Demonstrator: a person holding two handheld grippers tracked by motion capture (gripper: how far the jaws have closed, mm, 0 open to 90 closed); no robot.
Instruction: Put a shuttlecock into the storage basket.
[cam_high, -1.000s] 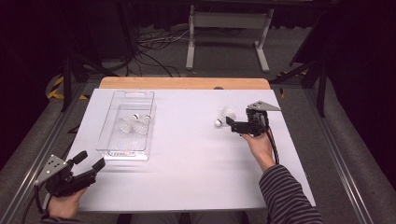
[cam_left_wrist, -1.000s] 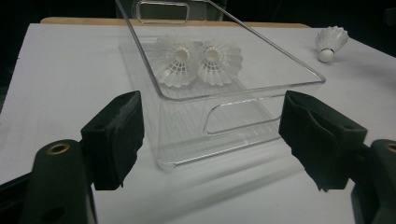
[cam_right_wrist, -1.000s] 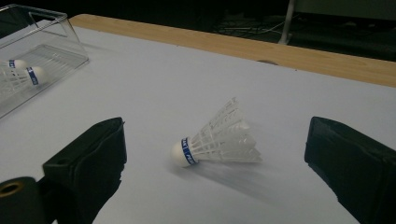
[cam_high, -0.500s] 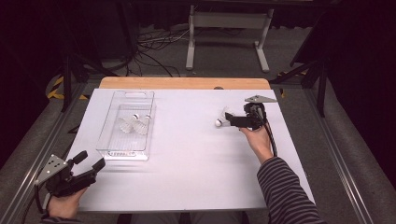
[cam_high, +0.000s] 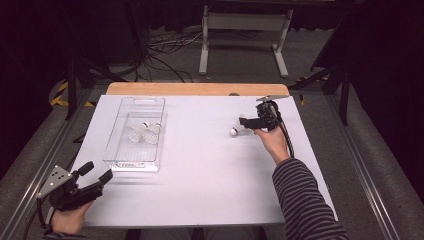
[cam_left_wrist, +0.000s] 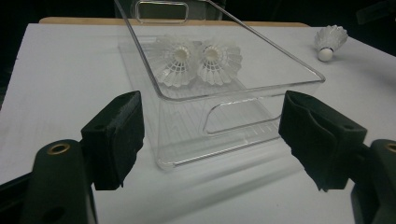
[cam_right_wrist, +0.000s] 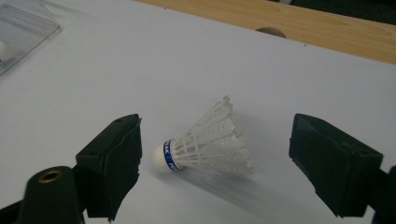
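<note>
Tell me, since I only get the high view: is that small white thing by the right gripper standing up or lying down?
Observer: Lying on its side. The white feathered shuttlecock sits between the right gripper's open jaws, untouched; they have just been closing.
Operator: Any marking on it?
Observer: A blue band circles it just behind the white cork tip.
Operator: Anything else I'm missing?
Observer: The clear plastic tray has a handle slot cut in its near end wall.

White shuttlecock (cam_right_wrist: 205, 142) (blue-banded cork) on its side on the table
</note>
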